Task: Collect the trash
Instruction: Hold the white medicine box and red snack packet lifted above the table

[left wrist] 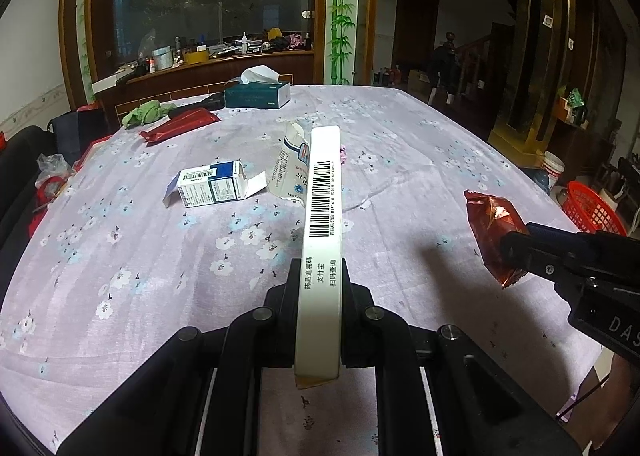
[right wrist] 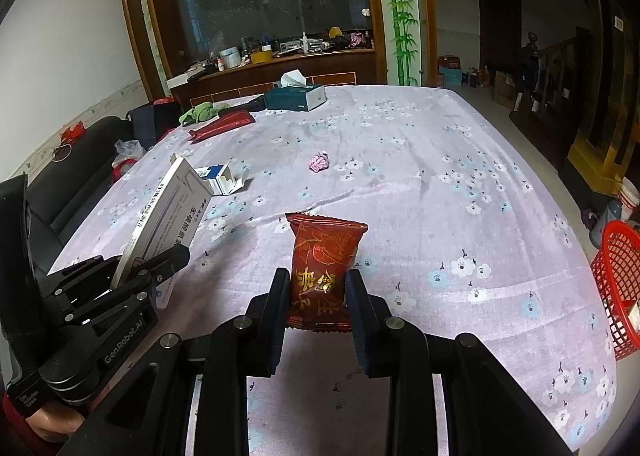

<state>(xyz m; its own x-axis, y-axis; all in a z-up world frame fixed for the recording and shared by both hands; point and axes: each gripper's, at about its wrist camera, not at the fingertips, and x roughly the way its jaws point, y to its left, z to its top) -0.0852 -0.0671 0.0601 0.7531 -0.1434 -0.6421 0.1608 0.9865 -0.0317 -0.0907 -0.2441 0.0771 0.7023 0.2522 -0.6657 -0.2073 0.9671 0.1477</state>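
Note:
My left gripper (left wrist: 319, 276) is shut on a flat white medicine box (left wrist: 323, 215) with a barcode, held on edge above the table; the right wrist view shows the same box (right wrist: 168, 211) at the left. My right gripper (right wrist: 318, 288) is shut on a red snack packet (right wrist: 324, 256) with gold print, which appears in the left wrist view as a crinkled red packet (left wrist: 494, 236). On the floral tablecloth (left wrist: 120, 256) lie an opened blue-and-white carton (left wrist: 212, 183), a torn white wrapper (left wrist: 290, 163) and a small pink crumpled scrap (right wrist: 319, 161).
A red mesh basket (right wrist: 616, 280) stands off the table's right edge. At the far end sit a teal tissue box (right wrist: 298, 95), a green cloth (right wrist: 200, 113) and a long red packet (right wrist: 224, 123). Dark chairs and bags line the left side.

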